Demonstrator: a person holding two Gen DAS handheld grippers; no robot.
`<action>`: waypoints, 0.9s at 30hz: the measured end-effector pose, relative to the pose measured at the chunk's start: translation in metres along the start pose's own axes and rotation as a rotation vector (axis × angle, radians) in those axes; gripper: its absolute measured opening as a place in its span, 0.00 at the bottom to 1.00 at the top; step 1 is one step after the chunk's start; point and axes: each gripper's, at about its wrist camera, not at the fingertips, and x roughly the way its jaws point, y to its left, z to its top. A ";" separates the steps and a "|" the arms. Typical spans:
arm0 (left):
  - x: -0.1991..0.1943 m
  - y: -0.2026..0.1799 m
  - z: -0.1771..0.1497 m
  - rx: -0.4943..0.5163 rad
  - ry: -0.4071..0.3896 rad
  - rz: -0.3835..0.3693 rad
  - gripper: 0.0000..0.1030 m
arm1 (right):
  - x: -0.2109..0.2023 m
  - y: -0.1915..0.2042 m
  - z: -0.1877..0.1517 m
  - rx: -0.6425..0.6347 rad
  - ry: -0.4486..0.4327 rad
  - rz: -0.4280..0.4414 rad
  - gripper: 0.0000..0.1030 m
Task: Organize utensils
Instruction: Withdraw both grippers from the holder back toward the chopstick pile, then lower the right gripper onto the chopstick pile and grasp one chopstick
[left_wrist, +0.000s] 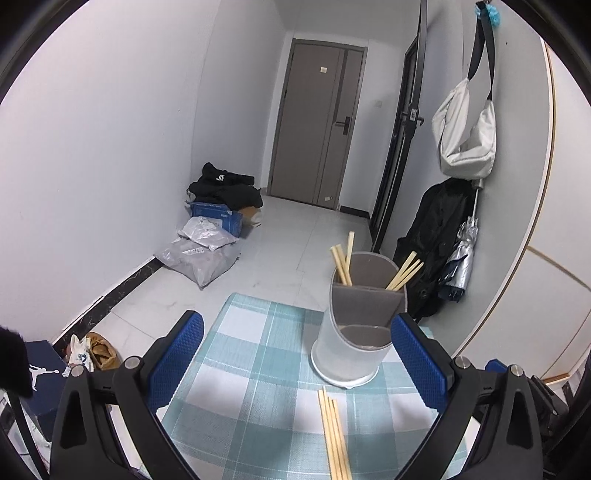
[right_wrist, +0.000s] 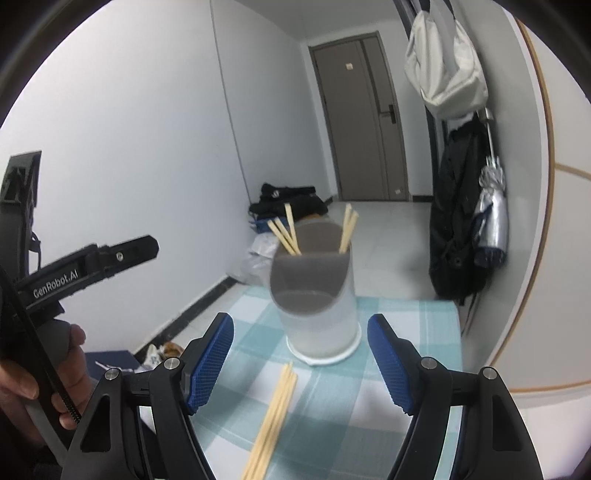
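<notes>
A white cylindrical utensil holder (left_wrist: 347, 347) with grey dividers stands on the checked teal cloth (left_wrist: 258, 350). Several wooden chopsticks (left_wrist: 341, 264) stand in its back compartments. Loose chopsticks (left_wrist: 334, 435) lie on the cloth in front of it. My left gripper (left_wrist: 295, 354) is open and empty above the cloth, left of the holder. In the right wrist view the holder (right_wrist: 317, 317) is straight ahead, and loose chopsticks (right_wrist: 275, 417) lie between it and my right gripper (right_wrist: 301, 365), which is open and empty.
The table's far edge drops to a tiled floor with bags and boxes (left_wrist: 210, 240) by the left wall. A black coat and umbrella (right_wrist: 469, 229) hang on the right wall. The left gripper's body (right_wrist: 85, 266) and hand show at the left in the right wrist view.
</notes>
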 end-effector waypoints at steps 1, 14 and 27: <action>0.003 0.000 -0.003 -0.001 0.004 -0.001 0.97 | 0.002 -0.001 -0.004 0.000 0.010 -0.002 0.73; 0.047 0.016 -0.039 0.010 0.122 0.009 0.97 | 0.049 -0.017 -0.040 0.040 0.168 -0.048 0.73; 0.081 0.045 -0.040 -0.096 0.256 0.023 0.97 | 0.103 -0.024 -0.062 0.073 0.349 -0.059 0.73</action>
